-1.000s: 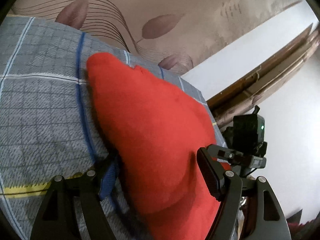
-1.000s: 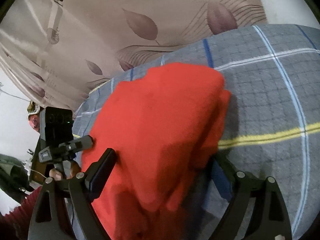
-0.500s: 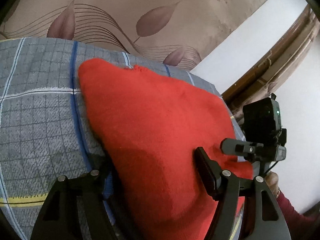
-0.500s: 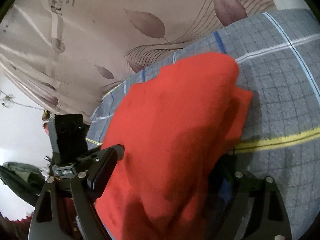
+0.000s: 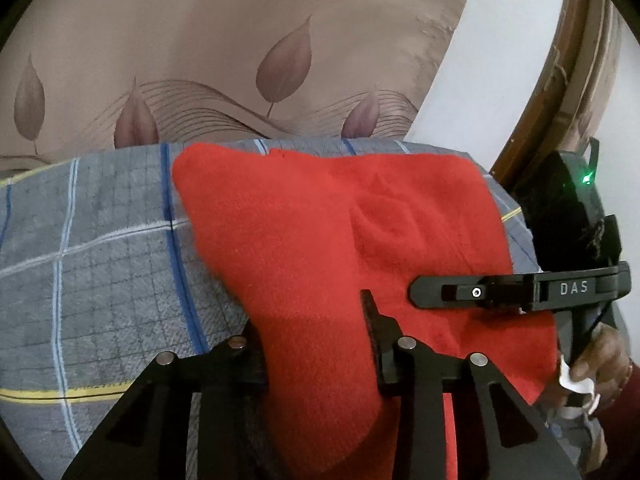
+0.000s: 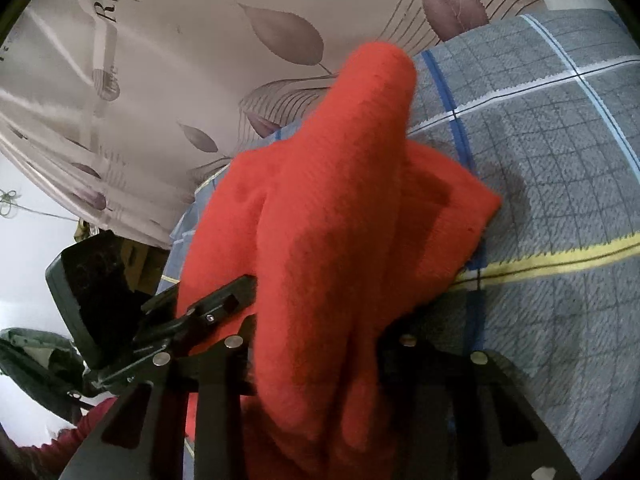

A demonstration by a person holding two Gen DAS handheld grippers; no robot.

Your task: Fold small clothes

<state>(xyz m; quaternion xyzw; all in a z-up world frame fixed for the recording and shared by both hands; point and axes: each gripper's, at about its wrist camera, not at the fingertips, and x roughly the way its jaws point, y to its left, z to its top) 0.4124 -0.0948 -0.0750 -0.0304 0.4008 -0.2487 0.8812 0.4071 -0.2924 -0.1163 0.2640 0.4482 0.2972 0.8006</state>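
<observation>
Beige curtain [image 5: 224, 40] with brown leaf print across the top of both views, white wall [image 5: 472, 92] at upper right of the left-wrist frame. Below it, spread over the lower half of each frame, a bed in a grey checked sheet [image 5: 100, 264] with blue, white and yellow lines.

Centre frame, lying on the sheet: a small red knitted garment [image 5: 304, 240], near edge gathered and lifted toward both cameras, far end still flat in the left-wrist view, humped into a ridge in the right-wrist view [image 6: 352, 184].

At bottom centre of the left-wrist view, left tongs [image 5: 316, 344] closing on the garment's near edge, red cloth pinched between the jaws. At bottom centre of the right-wrist view, right tongs [image 6: 320, 344] likewise closing, a thick bunch of the same cloth between them. Seen at right of the left-wrist frame, a hand [image 5: 596, 360] on the other tool's grip.

Wide apart a second ago, with the cloth only lying between them; now narrowed onto it, and the fabric drawn up into folds. Judged: grasp taken on two points of the near edge, garment ready to be lifted and carried over toward the far edge for a first fold.
</observation>
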